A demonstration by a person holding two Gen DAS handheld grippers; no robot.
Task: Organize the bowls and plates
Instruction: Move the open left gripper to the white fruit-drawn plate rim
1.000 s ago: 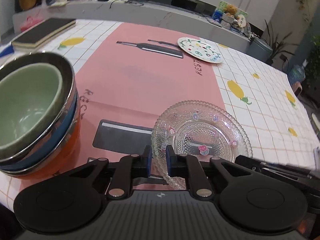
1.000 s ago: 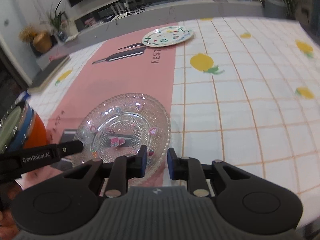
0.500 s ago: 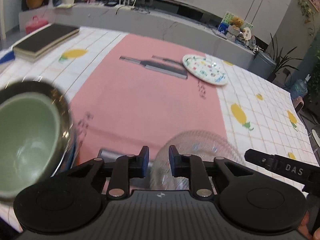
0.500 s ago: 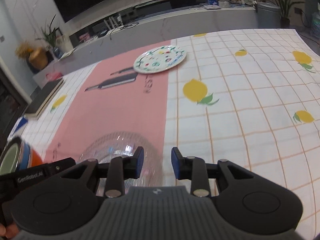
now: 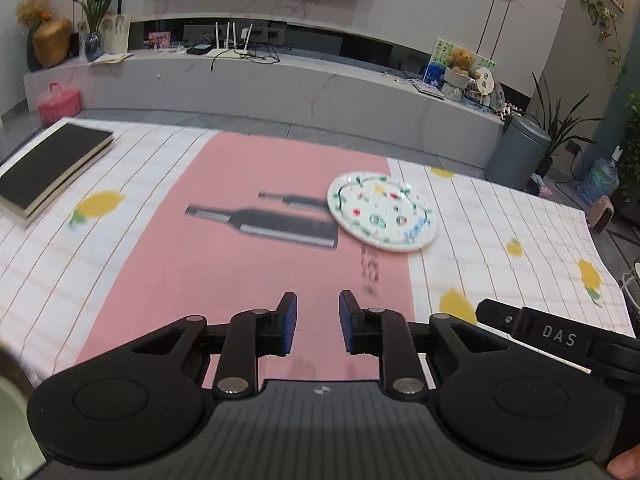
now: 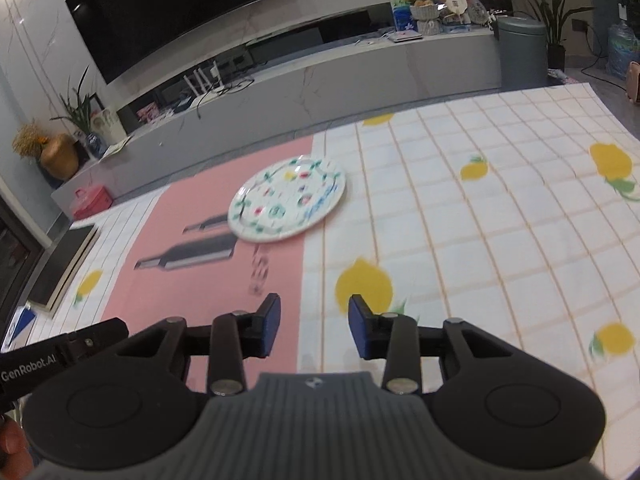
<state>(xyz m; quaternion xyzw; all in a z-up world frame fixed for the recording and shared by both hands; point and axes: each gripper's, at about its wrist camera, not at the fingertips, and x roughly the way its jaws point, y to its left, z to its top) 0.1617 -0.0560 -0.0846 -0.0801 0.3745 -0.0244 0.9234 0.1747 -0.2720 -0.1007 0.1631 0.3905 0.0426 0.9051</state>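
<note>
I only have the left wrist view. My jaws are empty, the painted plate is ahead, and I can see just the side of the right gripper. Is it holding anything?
Observer: No. The right gripper has just been opening its jaws, and nothing is between them.
Operator: What lies straight ahead of it?
Observer: A large lemon print on the checked cloth, just beyond its fingertips. The painted plate sits farther on and to the left.
Operator: Is there anything near the book that I can't see?
Observer: Yes, a blue-and-white object at the picture's left edge, nearer than the book. It's too cropped to identify.
</note>
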